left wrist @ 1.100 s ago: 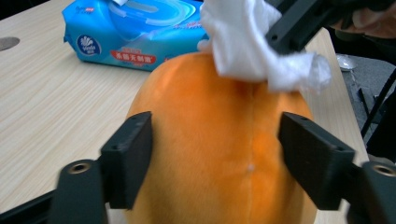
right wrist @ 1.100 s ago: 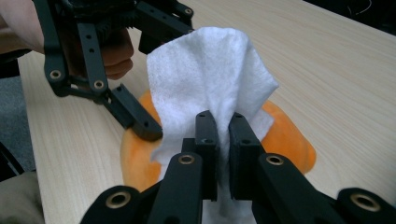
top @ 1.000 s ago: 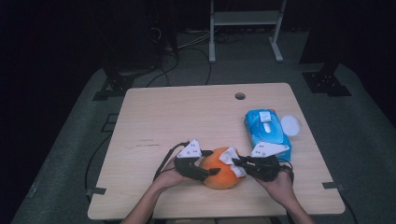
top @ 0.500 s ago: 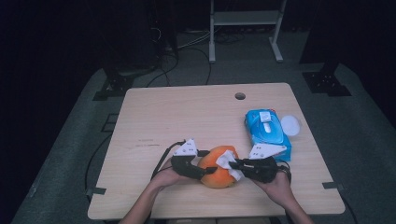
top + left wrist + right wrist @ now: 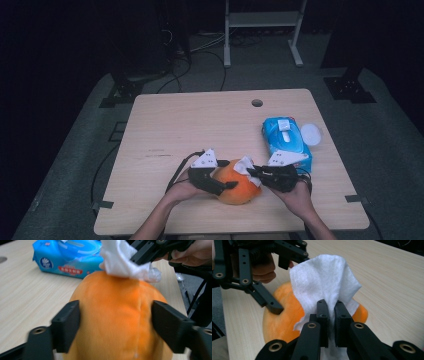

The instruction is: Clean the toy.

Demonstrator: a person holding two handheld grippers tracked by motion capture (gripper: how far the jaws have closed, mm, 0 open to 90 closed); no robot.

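Observation:
An orange soft ball (image 5: 235, 189) rests on the wooden table (image 5: 200, 125) near its front edge. My left gripper (image 5: 227, 174) reaches in from the left. Its jaws press on both flanks of the ball (image 5: 115, 315) and have just been opening a little, with the ball still between them. From the right, my right gripper (image 5: 251, 172) is shut on a white wipe (image 5: 244, 165). In the right gripper view the wipe (image 5: 324, 277) fans up from the closed jaws of that gripper (image 5: 331, 312) and lies against the top of the ball (image 5: 284, 320).
A blue pack of wipes (image 5: 285, 137) lies at the right of the table, with a white round lid (image 5: 311, 133) beside it. A cable hole (image 5: 257, 103) is near the far edge. Cables and a metal stand sit on the dark floor beyond.
The right gripper slid the wipe slightly left over the ball's top and back. The left gripper's jaws shifted a little on the ball, which stayed in place.

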